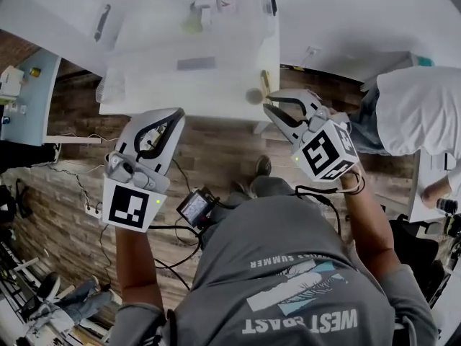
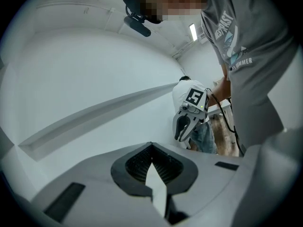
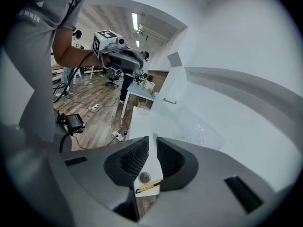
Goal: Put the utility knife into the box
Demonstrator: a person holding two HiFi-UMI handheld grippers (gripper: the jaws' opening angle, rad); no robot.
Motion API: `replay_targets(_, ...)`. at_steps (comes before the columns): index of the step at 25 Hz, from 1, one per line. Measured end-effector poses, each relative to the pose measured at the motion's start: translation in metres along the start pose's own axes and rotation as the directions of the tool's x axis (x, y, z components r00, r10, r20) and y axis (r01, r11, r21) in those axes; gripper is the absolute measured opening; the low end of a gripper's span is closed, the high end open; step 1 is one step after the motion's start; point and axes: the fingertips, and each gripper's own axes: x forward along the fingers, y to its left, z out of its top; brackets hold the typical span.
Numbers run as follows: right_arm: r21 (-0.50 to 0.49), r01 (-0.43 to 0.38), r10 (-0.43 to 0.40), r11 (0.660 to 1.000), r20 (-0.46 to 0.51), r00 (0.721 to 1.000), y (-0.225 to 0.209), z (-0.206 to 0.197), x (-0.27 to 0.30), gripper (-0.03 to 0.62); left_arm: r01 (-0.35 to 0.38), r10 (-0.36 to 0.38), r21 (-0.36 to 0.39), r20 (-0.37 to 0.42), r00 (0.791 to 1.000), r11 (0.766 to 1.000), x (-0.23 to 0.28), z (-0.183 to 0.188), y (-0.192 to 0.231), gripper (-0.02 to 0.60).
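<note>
A: How are the jaws set?

B: The left gripper's point(image 2: 151, 144) jaws are seen pressed together at the tips, with nothing between them. The right gripper's point(image 3: 151, 139) jaws are parted by a narrow gap, and nothing is pinched.

A: Where is the utility knife point(image 3: 148, 188) found?

B: It is seen lying on the white tabletop point(image 1: 216, 92) near the front edge, just beside 1 small round object point(image 3: 144, 177). The clear box point(image 1: 144, 27) is set farther back, and the knife is outside it.
</note>
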Motion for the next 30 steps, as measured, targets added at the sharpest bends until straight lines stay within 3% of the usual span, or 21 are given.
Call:
replay_targets(11, 0.006, -0.080, 0.080, 0.997, 0.014, 0.997, -0.041, -0.032, 0.041, 0.080, -0.046, 0.046, 0.005, -0.048, 0.998, 0.999, 0.045, 0.001, 0.026, 0.009)
replay_targets(19, 0.137, -0.101, 0.119, 0.985, -0.129, 0.984, -0.055, -0.089, 0.095, 0.135, -0.031, 0.031, -0.012, -0.029, 0.999, 0.999, 0.067, -0.018, 0.054, 0.009)
replay_targets(24, 0.327, -0.041, 0.145, 0.944, -0.300, 0.943, -0.056, -0.164, 0.143, 0.164, -0.022, 0.021, -0.035, -0.012, 1.000, 0.999, 0.073, -0.031, 0.075, 0.009)
replay_targets(30, 0.501, 0.046, 0.228, 0.864, -0.472, 0.852, -0.037, -0.254, 0.192, 0.195, 0.002, -0.004, -0.054, -0.033, 0.999, 0.999, 0.074, -0.055, 0.099, 0.009)
